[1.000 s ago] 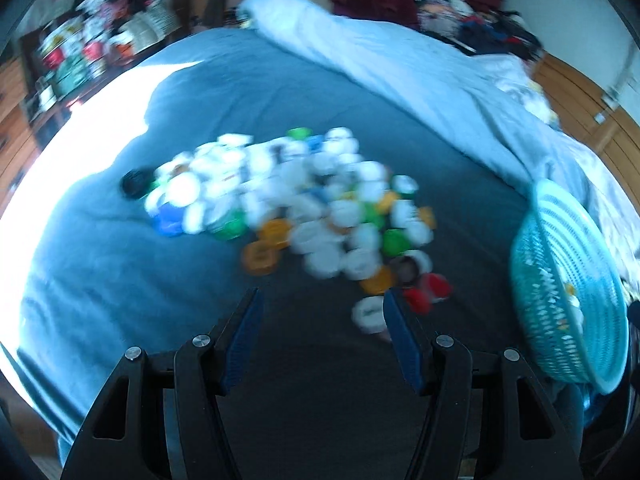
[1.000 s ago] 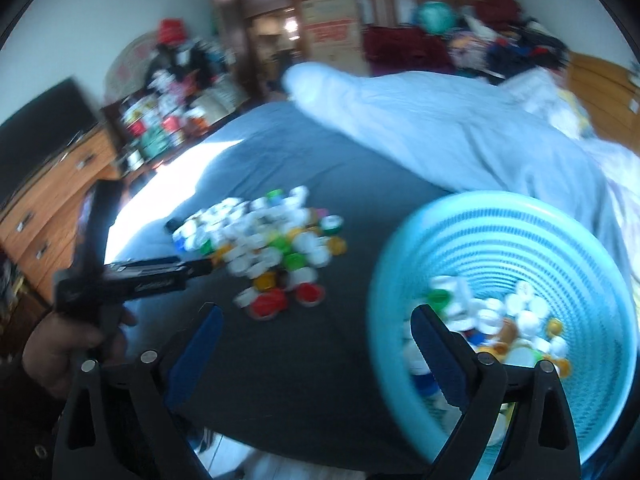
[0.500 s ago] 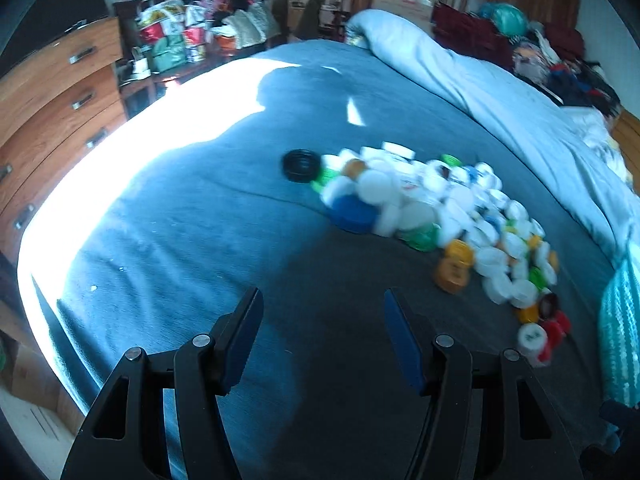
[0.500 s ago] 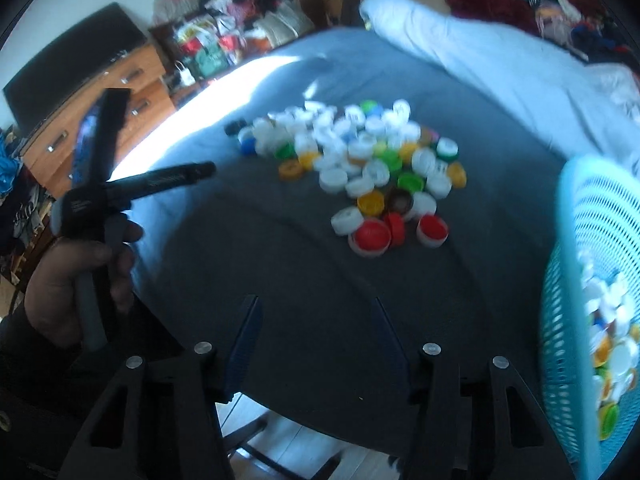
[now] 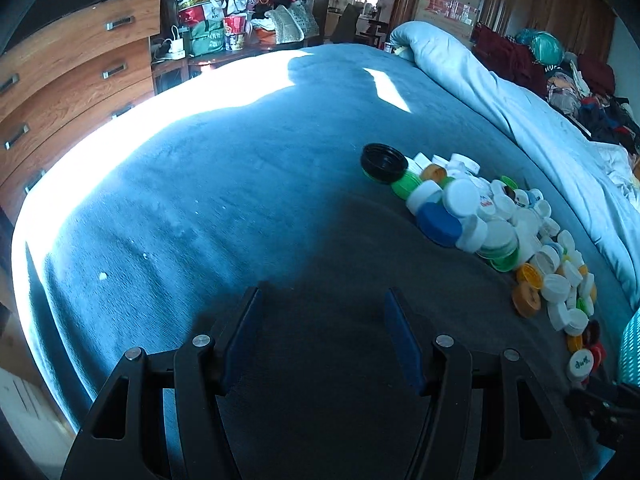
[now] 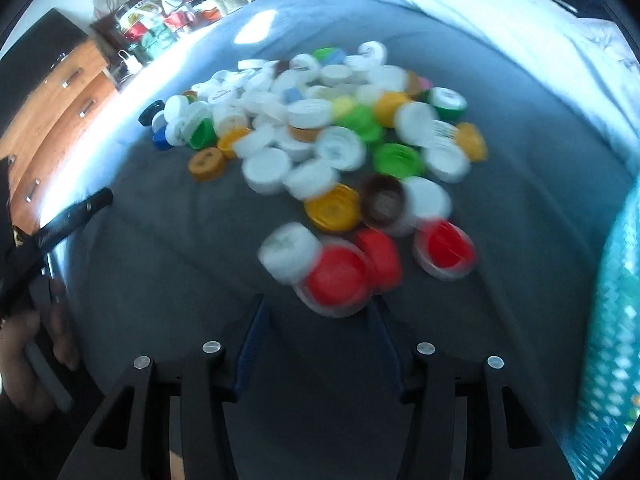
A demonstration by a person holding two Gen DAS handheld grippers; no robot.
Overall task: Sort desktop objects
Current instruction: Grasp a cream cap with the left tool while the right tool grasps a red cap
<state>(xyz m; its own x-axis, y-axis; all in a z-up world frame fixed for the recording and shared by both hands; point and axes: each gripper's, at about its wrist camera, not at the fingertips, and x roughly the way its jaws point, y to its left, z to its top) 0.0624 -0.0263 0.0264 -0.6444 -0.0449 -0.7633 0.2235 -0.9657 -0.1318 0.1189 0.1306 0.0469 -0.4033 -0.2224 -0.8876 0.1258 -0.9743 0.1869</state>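
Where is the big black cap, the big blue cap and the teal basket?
black cap (image 5: 383,163), left wrist view, its hollow inside.
blue cap (image 5: 439,224), left wrist view, its flat top.
teal basket (image 6: 612,320), right wrist view, its mesh wall.

Blue bed carries bottle caps (heaped), teal basket, quilt.

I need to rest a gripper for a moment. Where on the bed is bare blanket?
Free: the wide stretch of blanket between the black cap and the sunlit edge by the drawers. Crowded: the cap pile, running toward the teal basket.
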